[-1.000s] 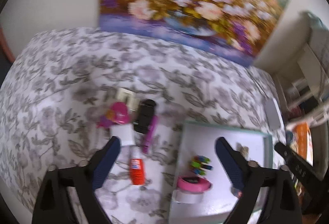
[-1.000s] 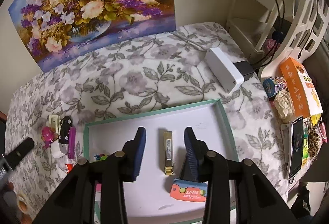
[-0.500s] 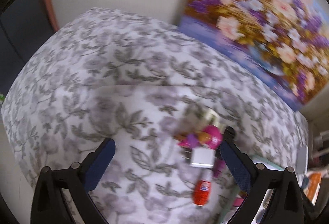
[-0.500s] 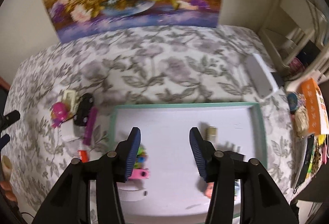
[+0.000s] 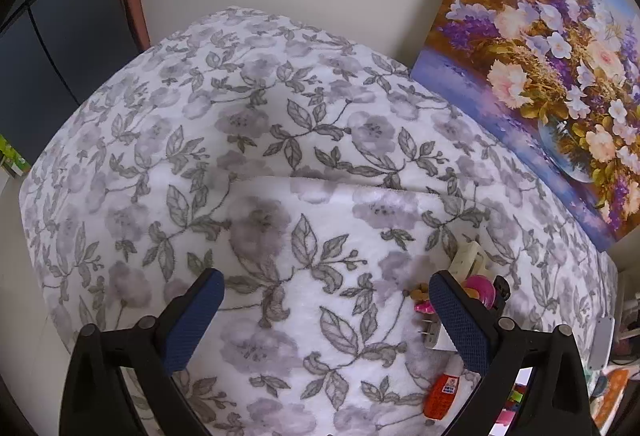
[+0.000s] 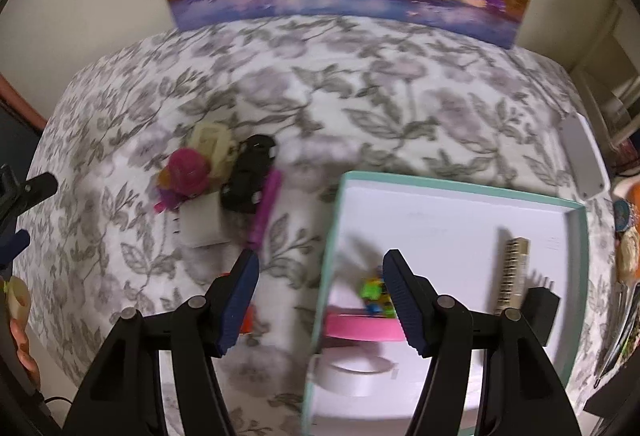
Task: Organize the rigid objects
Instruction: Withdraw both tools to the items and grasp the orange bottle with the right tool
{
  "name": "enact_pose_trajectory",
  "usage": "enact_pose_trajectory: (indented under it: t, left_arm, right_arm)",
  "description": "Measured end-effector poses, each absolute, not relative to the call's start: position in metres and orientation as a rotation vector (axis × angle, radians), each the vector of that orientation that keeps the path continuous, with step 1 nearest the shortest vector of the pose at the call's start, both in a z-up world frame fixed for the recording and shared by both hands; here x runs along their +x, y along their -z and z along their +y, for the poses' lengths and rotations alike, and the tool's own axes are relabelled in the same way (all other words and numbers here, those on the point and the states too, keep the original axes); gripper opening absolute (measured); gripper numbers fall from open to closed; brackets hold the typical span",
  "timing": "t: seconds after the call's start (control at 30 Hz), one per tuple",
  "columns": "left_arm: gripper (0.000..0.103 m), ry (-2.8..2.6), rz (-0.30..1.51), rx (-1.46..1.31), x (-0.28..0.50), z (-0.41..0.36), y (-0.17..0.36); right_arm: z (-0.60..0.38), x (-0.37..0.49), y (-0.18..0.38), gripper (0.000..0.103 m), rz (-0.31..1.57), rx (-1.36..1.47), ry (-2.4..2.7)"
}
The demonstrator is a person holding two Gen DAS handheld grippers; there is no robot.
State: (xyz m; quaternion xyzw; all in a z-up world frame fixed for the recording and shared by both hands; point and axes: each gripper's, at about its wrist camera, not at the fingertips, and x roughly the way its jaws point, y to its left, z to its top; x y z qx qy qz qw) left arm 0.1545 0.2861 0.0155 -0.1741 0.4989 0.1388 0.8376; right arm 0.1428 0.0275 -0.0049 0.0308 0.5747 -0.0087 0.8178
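At far left, the left hand-held gripper [image 5: 324, 320] hangs spread and empty over bare flowered cloth on the counter [image 5: 248, 164], off to the side of the work. Just right of it the unsorted heap waits: a pink toy [image 6: 188, 172], a white plug [image 6: 200, 222], a black toy car [image 6: 250, 174], a purple pen [image 6: 265, 212]. The right hand-held gripper [image 6: 320, 300], spread and empty, straddles the tray [image 6: 460, 188] edge, probably heading for that heap. The tray holds a tape roll [image 6: 356, 372] and a gold bar [image 6: 512, 276].
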Motion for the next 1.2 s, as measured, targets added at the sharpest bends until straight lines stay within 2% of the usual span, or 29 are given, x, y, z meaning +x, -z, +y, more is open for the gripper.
enact_pose_trajectory:
  t: [0.7,1.2]
  left_arm:
    - [0.103,-0.255,1.274,-0.296,0.166,0.264,0.063]
    - [0.103,-0.259,1.317,-0.286,0.167,0.262,0.081]
  right_arm:
    - [0.084,0.143,0.076,0.066,1.372,-0.057,-0.060]
    - [0.099,0.136,0.092,0.066,1.366,-0.102,-0.035]
